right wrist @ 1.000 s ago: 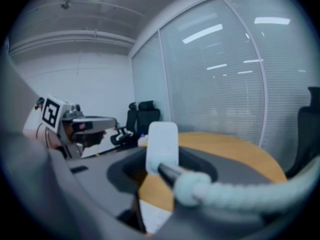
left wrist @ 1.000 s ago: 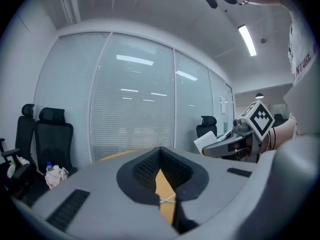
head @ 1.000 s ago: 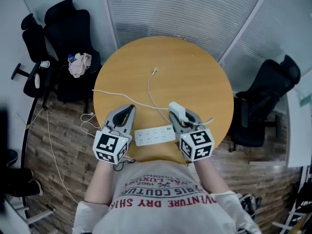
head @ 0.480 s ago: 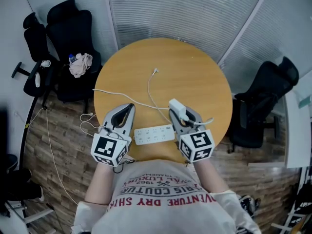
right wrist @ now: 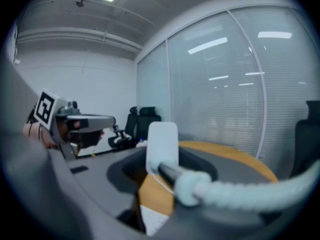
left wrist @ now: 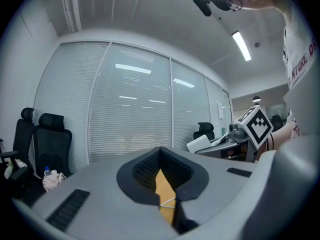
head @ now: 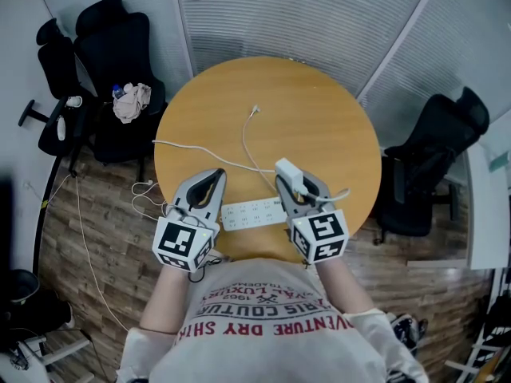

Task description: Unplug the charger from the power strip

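Take in the slatted glass wall [head: 303,14] across the top of the frame and the black office chairs [head: 112,38] at the upper left and right edge as background only.

Locate the round wooden table [head: 319,118] at centre frame, serving as the work surface.

Find the left tongs [head: 214,179] at the table's lower left, drawn together to a thin slit with nothing between. Judge this as a standby posture, parked just beside the strip and ready to steady it.

Find the right tongs [head: 294,186] at the table's lower right, clamped on the charger [head: 287,172]. Note the white body held upright between the pads, a grip suited to a straight pull away from the sockets.

Note the white power strip [head: 254,212] lying flat near the table's bottom edge, between the two tongs and within reach of both.

Read the charger as raised above the strip's right end and, by judgement, clear of the sockets. Treat the prongs as hidden and unconfirmed.

Trace the thin white cables [head: 246,146] slack across the table from near the charger, one ending in a small connector [head: 255,114] at upper centre, the other reaching the left edge.
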`<state>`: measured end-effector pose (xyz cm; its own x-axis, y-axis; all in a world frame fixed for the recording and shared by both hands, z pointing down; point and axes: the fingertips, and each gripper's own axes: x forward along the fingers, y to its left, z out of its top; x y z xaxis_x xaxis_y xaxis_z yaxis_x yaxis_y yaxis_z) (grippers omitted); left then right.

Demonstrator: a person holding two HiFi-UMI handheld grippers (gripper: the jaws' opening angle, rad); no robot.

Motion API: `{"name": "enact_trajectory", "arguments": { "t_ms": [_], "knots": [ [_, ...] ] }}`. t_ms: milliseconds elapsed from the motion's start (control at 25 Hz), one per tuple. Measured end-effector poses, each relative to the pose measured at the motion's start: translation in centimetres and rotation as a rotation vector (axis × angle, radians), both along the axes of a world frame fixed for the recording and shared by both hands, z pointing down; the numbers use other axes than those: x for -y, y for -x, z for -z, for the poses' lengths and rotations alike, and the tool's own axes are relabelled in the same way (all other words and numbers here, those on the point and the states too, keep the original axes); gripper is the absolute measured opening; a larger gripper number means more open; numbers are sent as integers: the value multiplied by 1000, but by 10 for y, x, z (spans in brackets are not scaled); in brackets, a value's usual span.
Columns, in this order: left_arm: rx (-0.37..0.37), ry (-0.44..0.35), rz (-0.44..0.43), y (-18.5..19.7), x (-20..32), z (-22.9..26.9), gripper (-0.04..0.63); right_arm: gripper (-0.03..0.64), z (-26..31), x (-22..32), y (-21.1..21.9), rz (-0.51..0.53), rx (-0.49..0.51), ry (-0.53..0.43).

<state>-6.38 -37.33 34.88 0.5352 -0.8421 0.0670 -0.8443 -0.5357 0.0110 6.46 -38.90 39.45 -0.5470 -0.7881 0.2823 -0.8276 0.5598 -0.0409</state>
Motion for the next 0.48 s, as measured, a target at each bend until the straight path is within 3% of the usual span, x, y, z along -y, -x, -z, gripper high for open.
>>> {"name": "enact_trajectory", "arguments": {
  "t_ms": [480],
  "knots": [
    [-18, -1, 18, 10, -4, 2, 31, 155, -3, -5, 4, -16, 2, 15]
  ]
}}
